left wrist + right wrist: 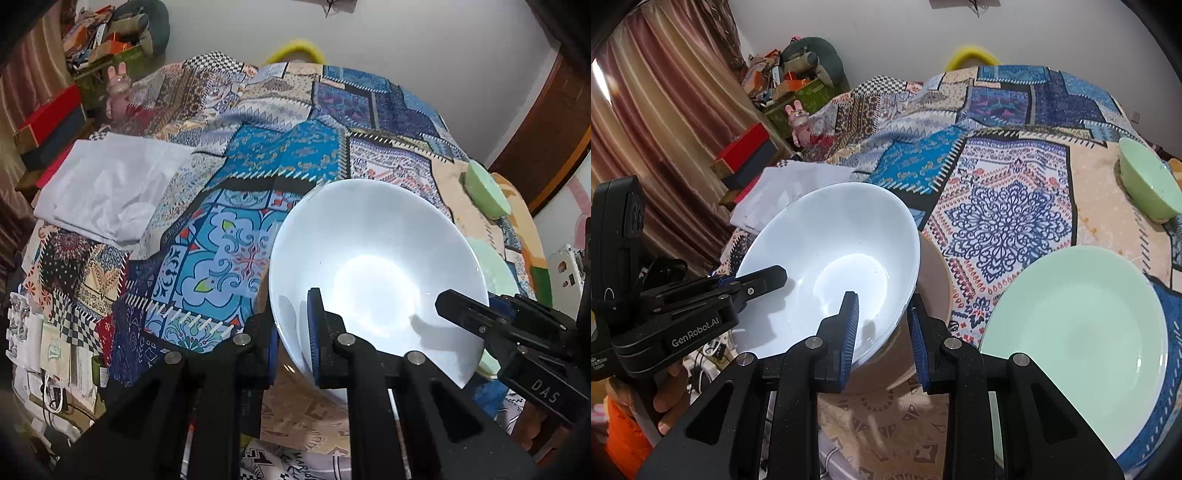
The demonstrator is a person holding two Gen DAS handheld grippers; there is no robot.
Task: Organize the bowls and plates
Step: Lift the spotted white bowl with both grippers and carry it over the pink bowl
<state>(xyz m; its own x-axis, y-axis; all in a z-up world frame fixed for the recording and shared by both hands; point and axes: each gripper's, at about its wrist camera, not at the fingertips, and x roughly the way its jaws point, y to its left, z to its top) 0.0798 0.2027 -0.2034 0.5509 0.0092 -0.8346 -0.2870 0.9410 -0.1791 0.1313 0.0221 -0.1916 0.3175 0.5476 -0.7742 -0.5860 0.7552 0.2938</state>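
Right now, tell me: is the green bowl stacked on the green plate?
No. The green bowl sits apart on the quilt, well behind the green plate.

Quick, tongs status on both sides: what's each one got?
Left tongs: closed on the white bowl, clamping its rim.
Right tongs: closed on the same white bowl's opposite rim.

A bed spread with a patchwork cover point(1004, 206) of blue, cream and checked panels fills the room, backed by a plain white wall point(886, 33). Striped reddish-brown curtains point(653, 122) hang along the left side, glowing where daylight comes through. Beside them, boxes and clutter point(783, 85) pile up in the corner; a folded white cloth point(107, 184) lies on the cover.
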